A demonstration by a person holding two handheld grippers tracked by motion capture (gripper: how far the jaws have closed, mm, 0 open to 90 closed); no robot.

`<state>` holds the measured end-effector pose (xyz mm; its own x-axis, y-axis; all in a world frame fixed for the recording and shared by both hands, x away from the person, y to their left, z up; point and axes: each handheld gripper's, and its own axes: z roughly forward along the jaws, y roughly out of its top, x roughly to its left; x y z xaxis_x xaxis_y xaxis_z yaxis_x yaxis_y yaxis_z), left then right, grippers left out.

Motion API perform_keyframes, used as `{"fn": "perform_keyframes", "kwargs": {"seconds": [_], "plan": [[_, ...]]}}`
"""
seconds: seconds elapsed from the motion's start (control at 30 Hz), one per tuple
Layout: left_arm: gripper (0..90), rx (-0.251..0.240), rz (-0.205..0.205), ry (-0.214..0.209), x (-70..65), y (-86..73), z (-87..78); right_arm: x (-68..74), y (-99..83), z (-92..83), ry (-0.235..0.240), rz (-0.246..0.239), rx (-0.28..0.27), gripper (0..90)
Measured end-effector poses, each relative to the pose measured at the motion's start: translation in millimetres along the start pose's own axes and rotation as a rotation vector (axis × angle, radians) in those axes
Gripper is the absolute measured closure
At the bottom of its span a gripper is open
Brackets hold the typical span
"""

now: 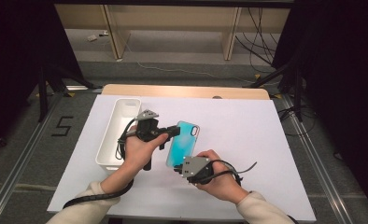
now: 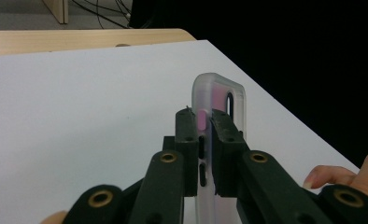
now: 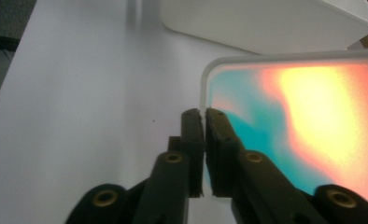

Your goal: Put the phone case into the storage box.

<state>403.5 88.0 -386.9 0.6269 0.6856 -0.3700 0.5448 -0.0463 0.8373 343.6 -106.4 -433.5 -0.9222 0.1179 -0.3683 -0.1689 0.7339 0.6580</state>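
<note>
Left gripper (image 2: pixel 204 122) is clamping down on the long edge of the phone case (image 2: pixel 218 100), its black jaws pinching the frosted rim on both sides, right by the side-button slots. Over in the right gripper view, the right gripper (image 3: pixel 204 113) is nipping the case by a thin rim near a rounded corner, jaws pressed nearly together on it, the teal, orange and yellow inside glowing beside them. From the high view, both hands are holding the teal case (image 1: pixel 183 142) up off the white board (image 1: pixel 247 140), between the two grippers, the left one (image 1: pixel 175 130) coming in from the side near the camera cut-out, the right one (image 1: pixel 176 169) gripping at the near end. A white bin (image 1: pixel 108 135) is sitting just left of the left hand, on the same board. Cables are trailing back from both grippers toward the sleeves.
</note>
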Motion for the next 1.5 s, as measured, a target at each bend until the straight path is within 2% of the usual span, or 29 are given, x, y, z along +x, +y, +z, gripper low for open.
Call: {"fn": "perform_keyframes", "kwargs": {"seconds": [0.07, 0.23, 0.3, 0.4, 0.43, 0.47, 0.57, 0.67, 0.73, 0.87, 1.03, 1.17, 1.4, 1.47, 1.5], "plan": [[82.5, -0.013, 0.005, -0.001, 0.9, -0.2, -0.1, -1.8, -1.2, -1.3, -0.005, 0.014, -0.011, 75.5], [82.4, -0.029, 0.042, 0.021, 1.2, -0.2, -2.3, -6.3, -4.0, -7.5, -0.008, 0.129, -0.045, 58.8], [82.4, -0.036, 0.069, 0.029, 2.0, 0.0, -3.8, -8.1, -5.6, -10.4, -0.009, 0.167, -0.066, 52.9], [82.4, -0.052, 0.085, 0.037, 2.9, 0.1, -6.7, -11.6, -9.1, -15.4, -0.015, 0.221, -0.093, 47.4], [82.4, -0.056, 0.102, 0.038, 3.6, 0.4, -7.6, -12.9, -10.8, -17.3, -0.016, 0.241, -0.101, 45.9], [82.4, -0.058, 0.097, 0.042, 3.4, 0.2, -8.8, -14.2, -12.7, -18.7, -0.025, 0.262, -0.113, 44.5], [82.4, -0.068, 0.114, 0.050, 4.9, -0.5, -11.3, -17.4, -18.6, -23.1, -0.030, 0.342, -0.112, 40.3], [82.4, -0.076, 0.112, 0.052, 6.4, -1.8, -13.2, -19.1, -24.0, -27.5, -0.066, 0.393, -0.136, 33.6], [82.4, -0.078, 0.131, 0.057, 7.3, -1.5, -15.2, -21.1, -27.0, -29.9, -0.093, 0.416, -0.150, 30.9], [82.4, -0.090, 0.149, 0.065, 7.3, -1.0, -18.1, -26.5, -33.9, -35.7, -0.106, 0.496, -0.182, 26.2], [82.5, -0.103, 0.165, 0.063, 5.8, -1.4, -20.8, -29.6, -42.2, -41.3, -0.145, 0.528, -0.207, 23.5], [82.5, -0.115, 0.180, 0.060, 5.9, -0.7, -25.8, -29.5, -48.5, -48.3, -0.152, 0.551, -0.191, 22.2], [82.5, -0.139, 0.185, 0.065, 9.0, -0.8, -36.3, -31.9, -59.3, -58.9, -0.182, 0.594, -0.229, 20.6], [82.5, -0.148, 0.187, 0.066, 10.5, -1.7, -39.4, -33.2, -62.3, -60.3, -0.196, 0.591, -0.243, 20.1], [82.5, -0.149, 0.198, 0.069, 12.0, -1.7, -41.3, -33.4, -63.3, -61.8, -0.201, 0.588, -0.231, 19.8]]}}
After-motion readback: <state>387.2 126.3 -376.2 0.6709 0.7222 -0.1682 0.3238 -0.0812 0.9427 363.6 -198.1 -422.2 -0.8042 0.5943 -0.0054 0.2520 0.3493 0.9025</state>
